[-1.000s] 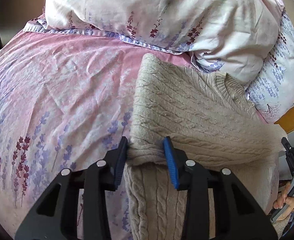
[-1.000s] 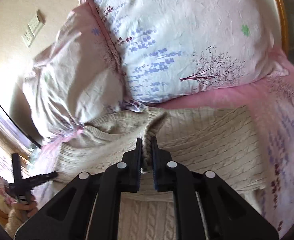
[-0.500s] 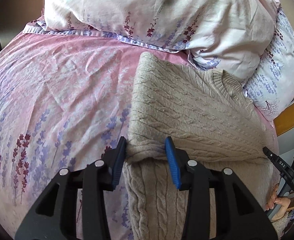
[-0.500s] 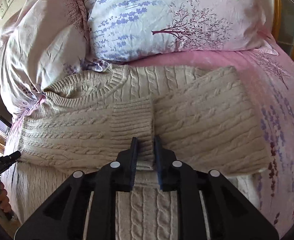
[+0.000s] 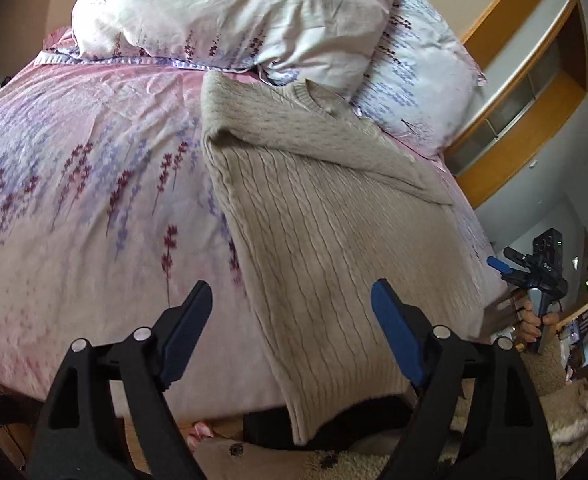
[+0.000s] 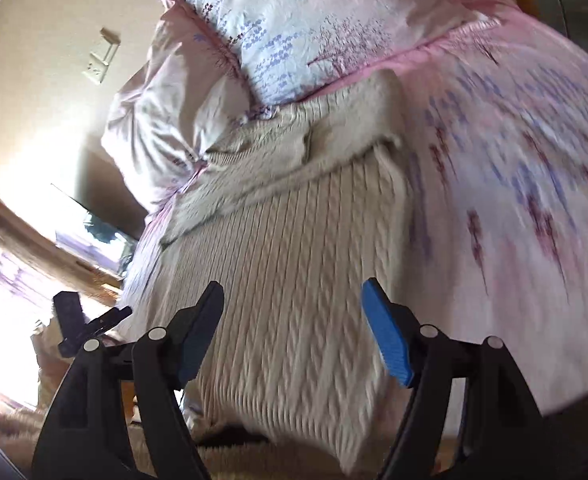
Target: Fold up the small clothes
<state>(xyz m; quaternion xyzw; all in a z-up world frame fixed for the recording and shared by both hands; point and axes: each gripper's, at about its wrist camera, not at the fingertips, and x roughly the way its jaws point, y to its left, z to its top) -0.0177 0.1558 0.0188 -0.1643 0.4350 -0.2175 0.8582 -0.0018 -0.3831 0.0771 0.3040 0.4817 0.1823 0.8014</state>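
Both tongs (image 5: 290, 306) (image 6: 292, 306) hover agape above the sweater (image 5: 325, 216).

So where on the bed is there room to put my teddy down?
The bare pink bedsheet beside the sweater, below the white pillow, is free. The head end is crowded: both pillows, including the blue-flowered one, touch the sweater's collar.

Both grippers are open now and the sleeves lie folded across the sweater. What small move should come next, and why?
Probably lower both open grippers, left gripper and right gripper, onto the sweater hem that hangs over the bed edge, since the lower half is not yet folded up.
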